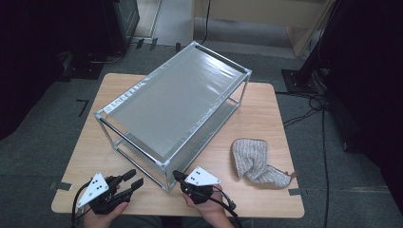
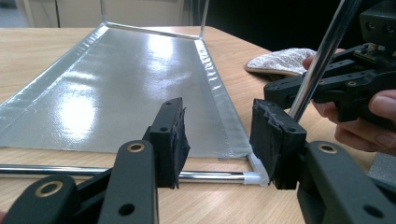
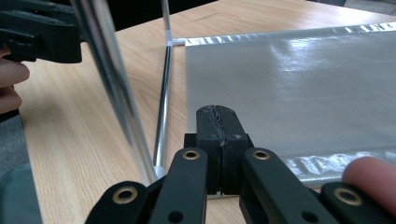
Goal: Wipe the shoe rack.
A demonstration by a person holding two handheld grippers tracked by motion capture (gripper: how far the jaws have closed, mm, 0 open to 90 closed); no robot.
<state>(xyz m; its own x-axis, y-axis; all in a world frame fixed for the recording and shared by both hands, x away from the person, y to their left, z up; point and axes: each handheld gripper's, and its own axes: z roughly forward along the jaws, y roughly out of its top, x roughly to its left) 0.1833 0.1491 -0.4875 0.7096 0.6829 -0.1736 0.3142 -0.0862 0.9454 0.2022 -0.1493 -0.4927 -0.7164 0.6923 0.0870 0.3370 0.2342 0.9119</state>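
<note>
Resting both grippers at the near edge of the counter (image 1: 266, 118), we judge the work to be at its opening step: nothing is gripped, and the two-tier rack (image 1: 173, 107) of metal tubes and silvery fabric shelves stands untouched in the middle of the counter.

The left gripper (image 1: 134, 179) sits at about 7 o'clock from the rack, its jaws spread apart and empty; in the left gripper view its jaws (image 2: 217, 140) frame the low front tube (image 2: 205, 176) and the white corner joint (image 2: 256, 176) of the lower shelf, not touching them.

The right gripper (image 1: 177, 176) lies at about 6 o'clock, just beside the rack's near corner post (image 1: 166, 176). Its jaws are pressed together on nothing (image 3: 219, 135), with the blurred post (image 3: 114, 88) rising close at 10 o'clock in its own view; whether the gripper touches the post we cannot tell.

A grey knitted cloth (image 1: 256, 164) lies crumpled at about 4 o'clock from the rack, well apart from both grippers.

Which thing we take first is a guess. If the cloth, the right gripper must open, swing toward 3 o'clock and come down on a raised fold. If the rack, the left jaws need only advance and close on the corner tube, with the right opening to take the post.
</note>
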